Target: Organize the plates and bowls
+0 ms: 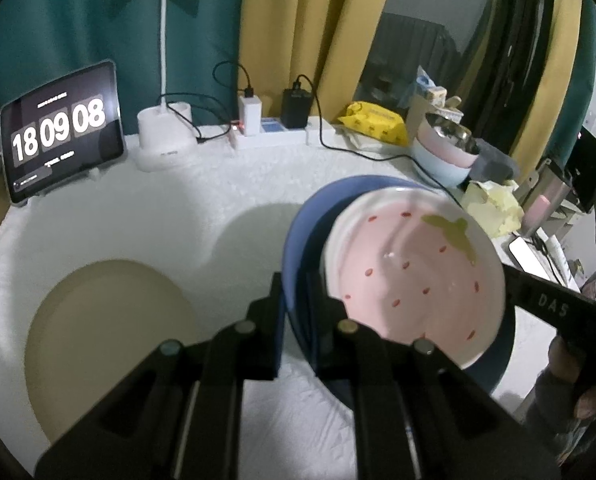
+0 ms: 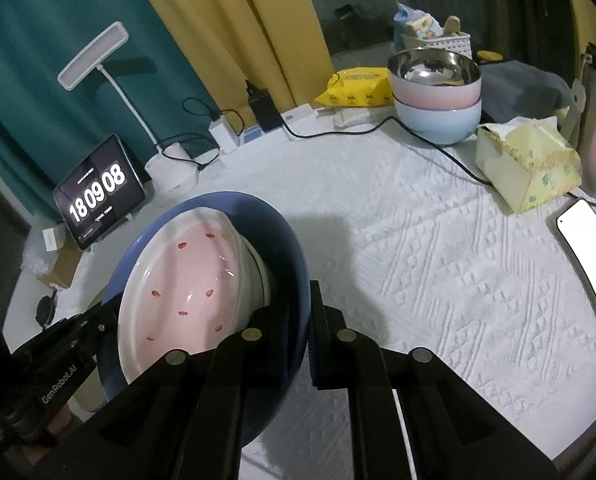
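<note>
Blue plate [image 1: 298, 236], with the pink strawberry bowl [image 1: 414, 276] resting in it, is raised above the white tablecloth [image 2: 438, 240]. Left gripper [image 1: 298, 300] and right gripper [image 2: 308, 320] each pinch its opposite rims. Beige plate [image 1: 109, 340] lies alongside on the cloth.

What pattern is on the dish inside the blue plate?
Pink strawberry dish: red seed marks, green leaf. Left wrist view shows it best.

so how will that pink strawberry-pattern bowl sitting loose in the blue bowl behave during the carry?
The pink strawberry-pattern bowl looks glazed, so probably slippery and apt to slide. It already leans tilted inside the blue bowl, and only the blue rim is gripped. It looks ceramic, so likely rigid, fairly heavy and chippable.
</note>
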`<action>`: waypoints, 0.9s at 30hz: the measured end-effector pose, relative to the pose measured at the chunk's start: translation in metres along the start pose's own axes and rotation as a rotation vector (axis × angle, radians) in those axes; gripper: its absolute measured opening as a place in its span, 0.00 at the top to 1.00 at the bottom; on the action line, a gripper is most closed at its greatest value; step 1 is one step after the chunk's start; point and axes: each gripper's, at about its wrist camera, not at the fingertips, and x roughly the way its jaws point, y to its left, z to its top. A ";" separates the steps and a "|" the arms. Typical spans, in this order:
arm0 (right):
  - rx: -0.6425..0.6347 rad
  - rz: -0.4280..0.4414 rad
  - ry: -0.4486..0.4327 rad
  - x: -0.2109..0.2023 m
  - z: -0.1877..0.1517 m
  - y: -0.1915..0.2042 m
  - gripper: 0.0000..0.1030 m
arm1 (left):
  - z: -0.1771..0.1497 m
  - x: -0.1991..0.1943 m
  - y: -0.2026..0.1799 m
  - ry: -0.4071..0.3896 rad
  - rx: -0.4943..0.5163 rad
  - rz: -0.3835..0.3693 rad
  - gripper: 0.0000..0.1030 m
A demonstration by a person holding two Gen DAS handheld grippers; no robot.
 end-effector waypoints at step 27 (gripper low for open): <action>-0.132 0.055 -0.005 0.005 0.004 0.092 0.91 | -0.009 -0.052 0.077 -0.070 -0.111 0.061 0.92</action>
